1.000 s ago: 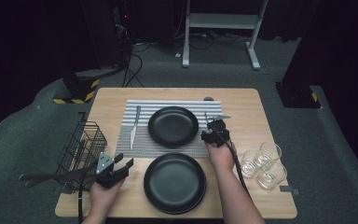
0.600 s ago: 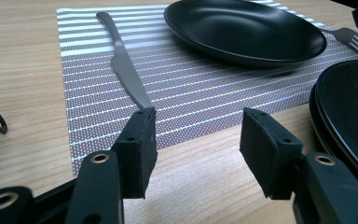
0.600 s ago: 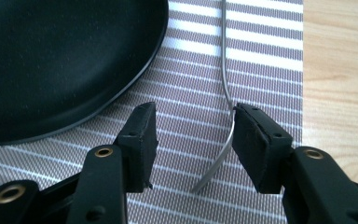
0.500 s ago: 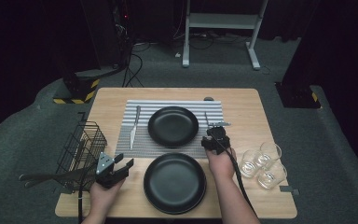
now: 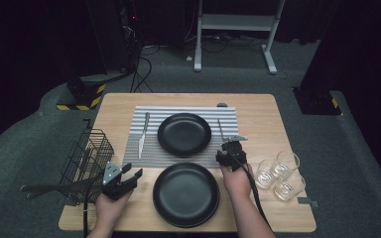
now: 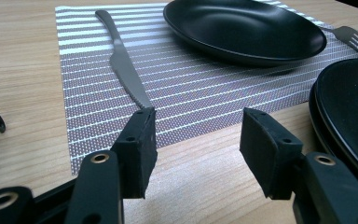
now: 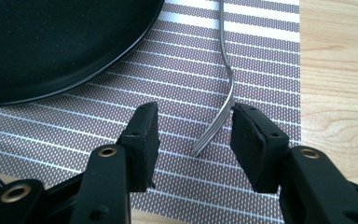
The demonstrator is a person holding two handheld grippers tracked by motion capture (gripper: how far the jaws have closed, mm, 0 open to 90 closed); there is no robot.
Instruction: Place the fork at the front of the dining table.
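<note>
Drawn back along the striped placemat [image 7: 177, 93], the right gripper [image 7: 193, 135] has been closing, its half-open jaws now bracketing the fork [image 7: 221, 100] tines, suggesting an imminent pickup.

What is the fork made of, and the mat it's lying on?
The fork looks like metal with a brushed silvery finish: it is thin, grey and catches a soft shine along its handle. The striped mat looks like woven plastic or vinyl, going by its fine dotted mesh weave, though fabric is possible.
</note>
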